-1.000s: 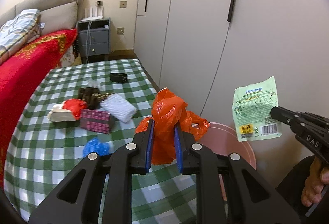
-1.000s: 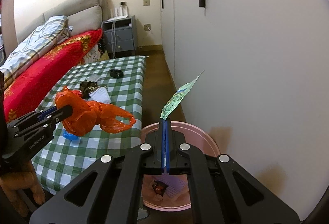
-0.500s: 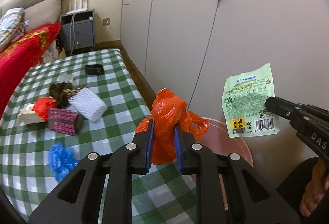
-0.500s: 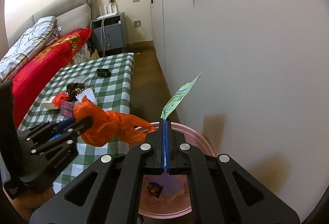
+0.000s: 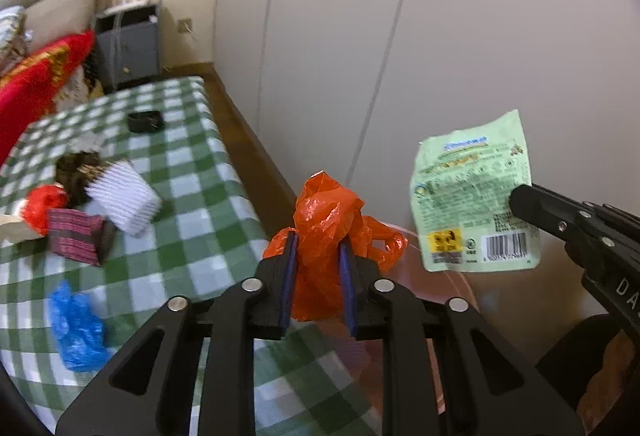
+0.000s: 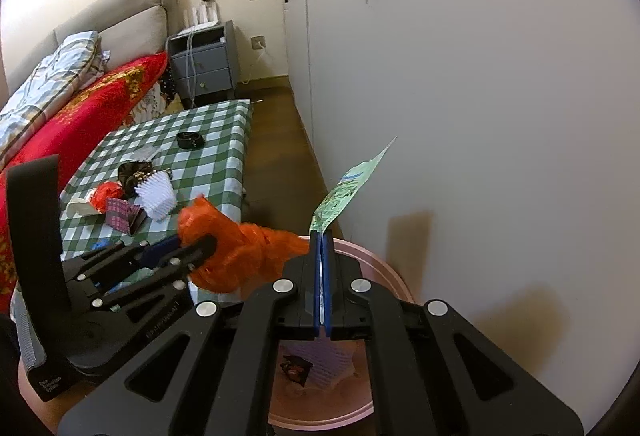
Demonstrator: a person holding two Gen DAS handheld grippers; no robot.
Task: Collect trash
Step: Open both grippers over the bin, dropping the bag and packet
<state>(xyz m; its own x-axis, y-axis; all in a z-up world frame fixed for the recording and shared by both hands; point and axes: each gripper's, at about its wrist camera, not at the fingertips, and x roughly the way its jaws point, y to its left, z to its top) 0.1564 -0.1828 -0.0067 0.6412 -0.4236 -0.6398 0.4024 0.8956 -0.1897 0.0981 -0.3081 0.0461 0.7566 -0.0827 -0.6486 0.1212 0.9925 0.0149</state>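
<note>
Left gripper clamping orange bag, right gripper pinching green wrapper over pink bin

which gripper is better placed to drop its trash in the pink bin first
Right, probably. The right gripper holds the green wrapper directly above the pink bin. The left gripper, shut on the orange bag, sits nearer the bin's table-side edge, over the checked table.

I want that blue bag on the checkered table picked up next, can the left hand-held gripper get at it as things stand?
Probably not yet. The blue bag lies unobstructed on the table, but the left hand-held gripper is shut on the orange bag, which needs dropping into the pink bin first.
</note>
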